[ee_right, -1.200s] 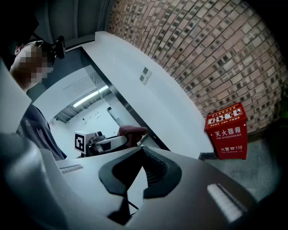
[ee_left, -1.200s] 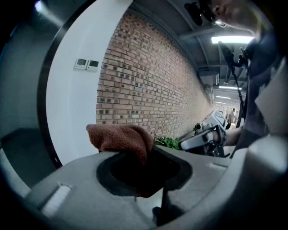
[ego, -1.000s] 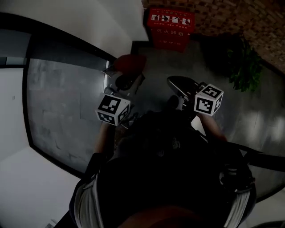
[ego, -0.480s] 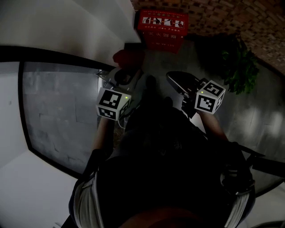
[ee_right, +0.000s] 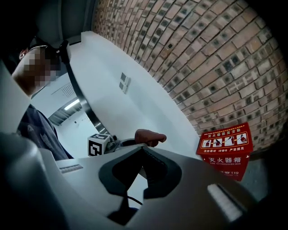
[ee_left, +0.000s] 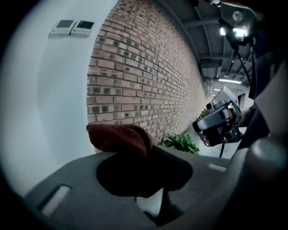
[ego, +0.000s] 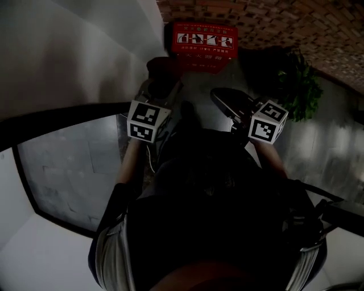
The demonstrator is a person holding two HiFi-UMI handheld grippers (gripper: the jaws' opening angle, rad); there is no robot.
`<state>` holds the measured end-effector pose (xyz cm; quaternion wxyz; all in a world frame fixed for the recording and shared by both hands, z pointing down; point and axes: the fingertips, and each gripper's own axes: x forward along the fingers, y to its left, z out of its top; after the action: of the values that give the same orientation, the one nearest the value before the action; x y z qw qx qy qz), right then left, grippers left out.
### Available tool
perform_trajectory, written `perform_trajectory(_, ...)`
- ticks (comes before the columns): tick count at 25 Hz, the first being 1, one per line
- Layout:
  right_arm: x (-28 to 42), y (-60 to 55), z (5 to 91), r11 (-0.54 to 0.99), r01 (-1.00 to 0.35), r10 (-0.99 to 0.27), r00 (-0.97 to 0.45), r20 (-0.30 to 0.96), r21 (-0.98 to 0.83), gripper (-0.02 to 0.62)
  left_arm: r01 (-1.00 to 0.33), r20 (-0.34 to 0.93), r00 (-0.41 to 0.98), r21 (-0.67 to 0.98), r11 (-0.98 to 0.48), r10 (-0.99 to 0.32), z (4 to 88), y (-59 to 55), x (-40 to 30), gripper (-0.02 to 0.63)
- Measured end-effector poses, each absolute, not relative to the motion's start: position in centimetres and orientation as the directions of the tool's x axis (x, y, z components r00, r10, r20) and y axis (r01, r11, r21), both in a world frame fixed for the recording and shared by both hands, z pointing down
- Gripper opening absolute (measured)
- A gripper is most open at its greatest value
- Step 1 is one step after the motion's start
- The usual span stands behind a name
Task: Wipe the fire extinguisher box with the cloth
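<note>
Left gripper (ego: pixel 161 80) is clamped on the bunched red-brown cloth (ee_left: pixel 119 138), near the red fire extinguisher box (ego: pixel 205 41) at the foot of the brick wall (ee_left: pixel 148 76), while the right gripper (ego: pixel 228 105), jaws seemingly pressed together on nothing, hangs near a leafy plant (ego: pixel 298 85).

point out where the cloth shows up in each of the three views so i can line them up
Head view: the cloth is at upper centre, just below-left of the red fire extinguisher box.
Left gripper view: it is at centre, a brown-red wad clamped in the left gripper.
Right gripper view: it is at centre, small, to the left of the box.
Shared landmark: the brick wall, seen in all three views.
</note>
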<state>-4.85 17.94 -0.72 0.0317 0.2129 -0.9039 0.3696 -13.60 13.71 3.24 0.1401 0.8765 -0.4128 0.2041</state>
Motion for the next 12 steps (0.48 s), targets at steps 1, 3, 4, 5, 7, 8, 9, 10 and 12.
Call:
perform_trajectory(1, -5.6, 17.2, -0.6, 0.634, -0.412, -0.364, -0.906, 0.218, -0.655, 0.0, -0.773, 0.478, 0.581, 0.073, -0.63, -0.658, 3.7, 12.6, -14.1, 0.1)
perform_trajectory(3, -6.7, 15.9, -0.2, 0.632, -0.419, -0.365, -0.903, 0.227, -0.652, 0.0, -0.762, 0.491, 0.582, 0.051, -0.645, -0.648, 4.5, 10.3, -15.0, 0.1)
perform_trajectory(4, -7.1, 15.3, 0.0, 0.631, -0.422, -0.364, -0.902, 0.231, -0.651, 0.0, -0.759, 0.498, 0.579, 0.039, -0.65, -0.646, 4.9, 9.3, -15.3, 0.1)
perform_trajectory(5, -7.4, 14.7, 0.2, 0.63, -0.424, -0.365, -0.901, 0.234, -0.65, 0.0, -0.756, 0.505, 0.576, 0.03, -0.654, -0.642, 5.3, 8.5, -15.5, 0.1)
perform_trajectory(7, -7.8, 13.6, 0.4, 0.625, -0.43, -0.372, -0.898, 0.235, -0.652, 0.0, -0.75, 0.527, 0.572, 0.025, -0.661, -0.629, 6.5, 7.1, -15.8, 0.1)
perform_trajectory(8, -7.9, 13.1, 0.5, 0.62, -0.432, -0.379, -0.896, 0.232, -0.655, 0.0, -0.746, 0.54, 0.57, 0.024, -0.665, -0.619, 7.1, 6.6, -15.9, 0.1)
perform_trajectory(9, -7.8, 12.6, 0.6, 0.617, -0.432, -0.386, -0.894, 0.226, -0.658, 0.0, -0.742, 0.555, 0.566, 0.021, -0.67, -0.61, 7.7, 6.1, -15.8, 0.1)
perform_trajectory(10, -7.6, 12.1, 0.7, 0.613, -0.434, -0.391, -0.893, 0.223, -0.661, 0.0, -0.738, 0.566, 0.564, 0.019, -0.674, -0.601, 8.2, 5.5, -15.5, 0.1)
perform_trajectory(12, -6.9, 11.3, 1.2, 0.599, -0.44, -0.395, -0.889, 0.232, -0.669, 0.0, -0.732, 0.572, 0.574, 0.038, -0.68, -0.586, 8.8, 4.3, -14.5, 0.1)
